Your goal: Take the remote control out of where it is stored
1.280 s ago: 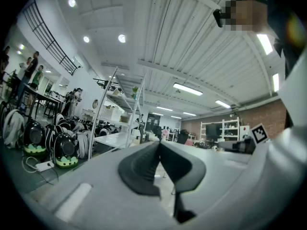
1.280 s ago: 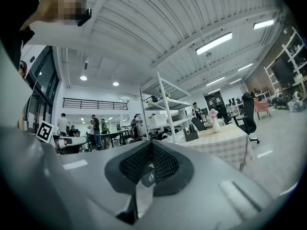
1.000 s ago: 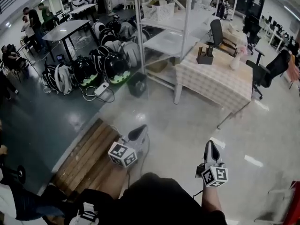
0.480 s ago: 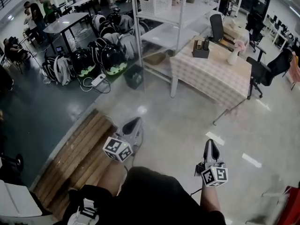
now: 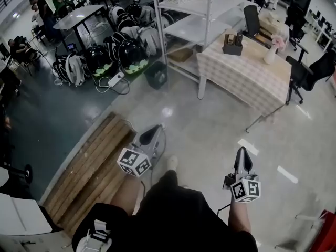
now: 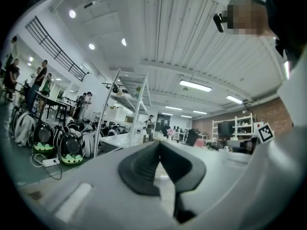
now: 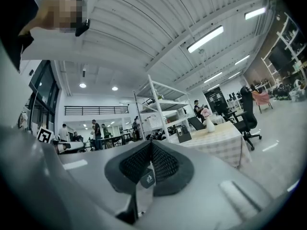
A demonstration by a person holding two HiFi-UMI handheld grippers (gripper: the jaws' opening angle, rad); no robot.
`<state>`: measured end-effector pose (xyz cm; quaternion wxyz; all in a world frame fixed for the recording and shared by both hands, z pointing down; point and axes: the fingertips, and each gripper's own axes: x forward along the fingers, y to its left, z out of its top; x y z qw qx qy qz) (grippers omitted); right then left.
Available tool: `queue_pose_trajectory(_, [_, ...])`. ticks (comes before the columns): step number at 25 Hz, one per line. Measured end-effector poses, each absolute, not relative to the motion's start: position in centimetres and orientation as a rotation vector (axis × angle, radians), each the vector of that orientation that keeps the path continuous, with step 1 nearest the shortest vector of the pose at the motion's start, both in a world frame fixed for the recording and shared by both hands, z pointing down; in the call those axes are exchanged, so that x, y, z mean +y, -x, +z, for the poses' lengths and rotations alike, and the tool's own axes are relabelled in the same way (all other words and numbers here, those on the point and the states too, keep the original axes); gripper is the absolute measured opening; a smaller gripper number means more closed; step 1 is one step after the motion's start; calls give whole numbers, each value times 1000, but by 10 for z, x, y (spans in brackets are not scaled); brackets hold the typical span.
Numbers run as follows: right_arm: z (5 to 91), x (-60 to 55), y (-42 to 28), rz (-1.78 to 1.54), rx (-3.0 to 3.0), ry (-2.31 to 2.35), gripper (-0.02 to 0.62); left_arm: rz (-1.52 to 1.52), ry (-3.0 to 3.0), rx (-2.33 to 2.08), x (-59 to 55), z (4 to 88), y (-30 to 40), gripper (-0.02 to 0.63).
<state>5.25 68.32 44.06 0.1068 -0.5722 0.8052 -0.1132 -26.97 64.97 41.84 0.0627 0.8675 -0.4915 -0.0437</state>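
A small dark holder box [image 5: 231, 44] stands on a table with a checked cloth [image 5: 247, 75] at the far right. Dark upright items [image 5: 237, 38] poke out of it, too small to tell a remote. The box [image 7: 183, 134] and table [image 7: 218, 137] also show in the right gripper view, well ahead. My left gripper [image 5: 154, 130] and right gripper [image 5: 242, 155] are held low in front of the person, far from the table. Both are shut with nothing between the jaws, seen in the left gripper [image 6: 159, 145] and right gripper [image 7: 150, 145] views.
A white shelf rack [image 5: 207, 22] stands left of the table. A vase with flowers [image 5: 271, 52] is on the table; office chairs [image 5: 307, 70] stand beyond. Helmets and bags [image 5: 121, 54] lie on the dark floor, a wooden platform [image 5: 94, 172] at lower left. People stand at far left.
The person has walked on; the table and rack have shifted in the head view and a shoe now shows between the grippers. Both grippers stay shut and empty.
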Motion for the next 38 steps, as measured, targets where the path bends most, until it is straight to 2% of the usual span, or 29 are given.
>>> queue_pose_trajectory(15, [444, 545, -27, -256, 2405, 1817, 5, -154, -2687, -1375, 499, 445, 278, 2])
queue_pose_trajectory(26, [447, 434, 21, -257, 2397, 1871, 5, -117, -2729, -1263, 400, 448, 307, 2])
queue_pose_trajectory(32, [454, 408, 44, -260, 2395, 1890, 5, -93, -2748, -1175, 376, 461, 315, 2])
queue_pose_trajectory(38, [469, 396, 39, -341, 2354, 1921, 5, -82, -2732, -1132, 354, 469, 314, 2])
